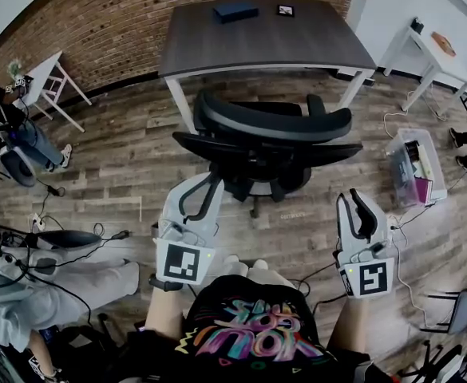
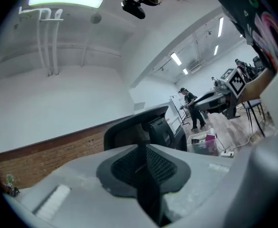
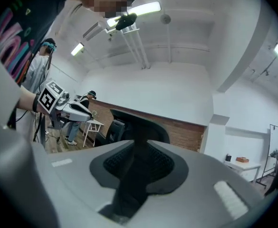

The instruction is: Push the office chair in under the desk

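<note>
Only the head view is showing the layout: the office chair (image 1: 265, 138) is standing on the plank floor at the near edge of the table (image 1: 297, 46), between the table's 2 near legs; its backrest is facing the person and standing out in front of the tabletop; a dark box (image 1: 235, 11) and a small black item (image 1: 286, 10) are lying along the table's far edge. The 2 tool views are instead showing ceiling lights, a brick wall and the backrest rising straight beyond each pair of jaws. The left tool (image 1: 215, 180) is hovering near the backrest's left part, jaws practically together on nothing; the right tool (image 1: 351, 196) is hanging further back, off the chair's right side, jaws slightly apart and empty.
</note>
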